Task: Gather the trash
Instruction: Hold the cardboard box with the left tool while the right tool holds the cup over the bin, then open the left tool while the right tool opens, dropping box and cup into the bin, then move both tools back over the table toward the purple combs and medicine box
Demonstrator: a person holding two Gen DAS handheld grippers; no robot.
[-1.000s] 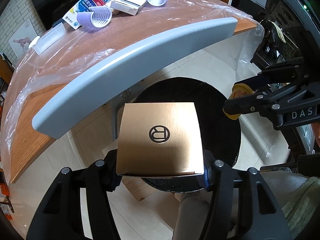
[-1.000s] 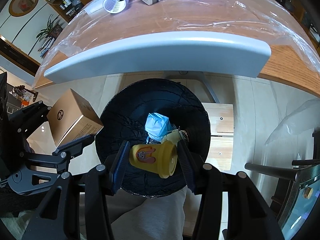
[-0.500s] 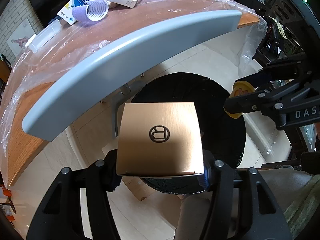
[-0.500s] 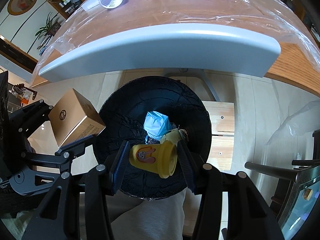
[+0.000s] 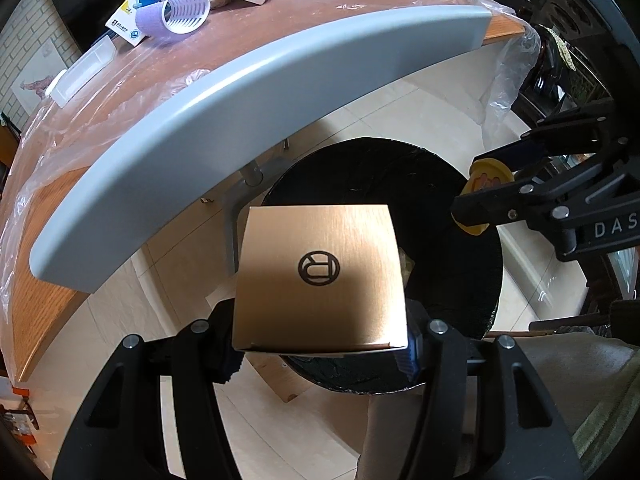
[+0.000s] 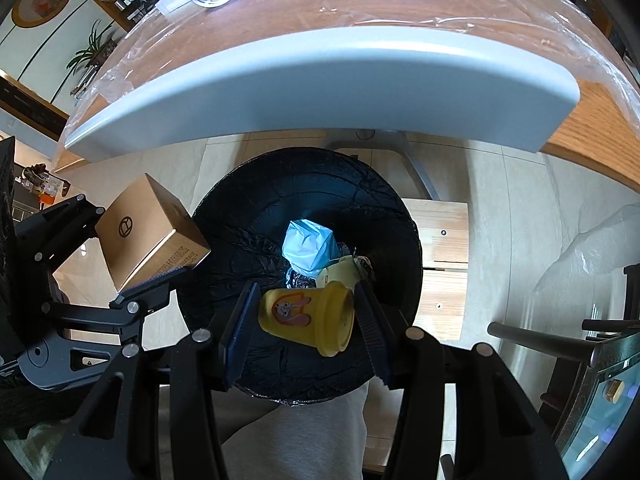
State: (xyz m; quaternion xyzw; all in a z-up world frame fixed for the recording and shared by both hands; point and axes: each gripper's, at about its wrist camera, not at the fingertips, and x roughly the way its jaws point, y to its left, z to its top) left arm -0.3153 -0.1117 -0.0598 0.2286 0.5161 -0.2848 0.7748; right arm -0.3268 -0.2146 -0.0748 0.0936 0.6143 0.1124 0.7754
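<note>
Left gripper clamps a gold box; right gripper clamps a yellow cup. Both hang over the black-lined bin.

Colour rundown: the box between the left jaws is brushed gold-tan with a black circle logo. The little cup between the right jaws is bright yellow with an orange bunny print. Below both, the bin has a glossy black liner, with a pale blue crumpled wad inside. Beyond the jaws, the table has a grey edge and a reddish wood top.
</note>
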